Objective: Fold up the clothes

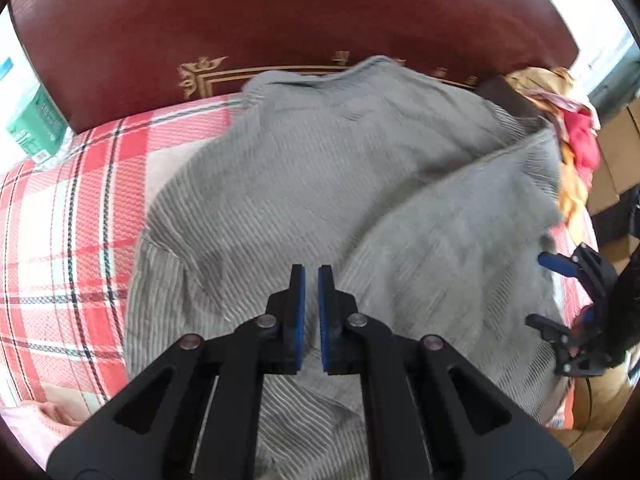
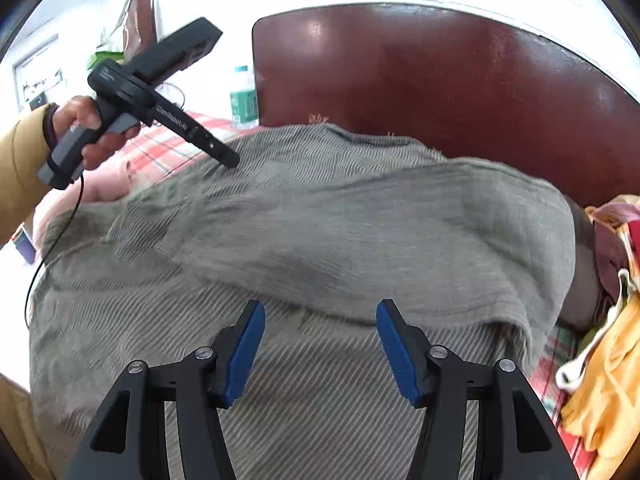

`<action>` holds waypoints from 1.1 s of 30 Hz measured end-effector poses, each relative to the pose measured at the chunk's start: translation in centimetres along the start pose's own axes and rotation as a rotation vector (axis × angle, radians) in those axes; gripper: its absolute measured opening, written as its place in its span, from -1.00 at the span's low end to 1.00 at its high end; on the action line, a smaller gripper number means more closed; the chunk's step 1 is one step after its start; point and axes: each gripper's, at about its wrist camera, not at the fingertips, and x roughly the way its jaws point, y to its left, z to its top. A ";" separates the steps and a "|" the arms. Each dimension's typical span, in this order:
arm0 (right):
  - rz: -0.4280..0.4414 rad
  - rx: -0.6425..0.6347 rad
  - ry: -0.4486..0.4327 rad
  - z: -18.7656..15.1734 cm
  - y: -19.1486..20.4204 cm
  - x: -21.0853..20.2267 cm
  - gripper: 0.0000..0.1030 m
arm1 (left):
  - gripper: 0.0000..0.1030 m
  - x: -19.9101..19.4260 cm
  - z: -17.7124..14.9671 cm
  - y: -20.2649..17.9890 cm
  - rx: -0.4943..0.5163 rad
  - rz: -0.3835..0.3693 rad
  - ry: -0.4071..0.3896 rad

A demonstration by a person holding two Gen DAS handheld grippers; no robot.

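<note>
Plaid bedding (image 1: 60,240) under a dark red headboard (image 1: 280,20) carries the grey ribbed garment (image 1: 320,180), spread across most of the bed. Above its near hem, the left gripper (image 1: 311,280) has its blue pads nearly together with a thin gap and nothing between them. The right gripper (image 2: 320,344) hovers wide open over a folded-over flap. Bare bedding lies left of the garment; a pile of yellow and red clothes (image 2: 608,360) crowds its right edge. Only the right wrist view shows the left hand (image 2: 86,128) on its handle.
</note>
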 end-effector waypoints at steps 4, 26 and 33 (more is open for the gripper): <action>0.054 0.067 0.007 0.9 -1.1 1.2 0.15 | -0.83 0.7 -1.4 -0.1 0.019 -0.116 0.032; 0.111 0.094 0.041 0.3 0.1 2.8 0.20 | -0.75 -0.7 -0.6 -0.7 0.073 0.011 -0.060; 0.108 0.076 -0.002 2.6 0.6 4.0 0.20 | -0.38 1.9 0.3 3.1 -0.083 0.052 -0.034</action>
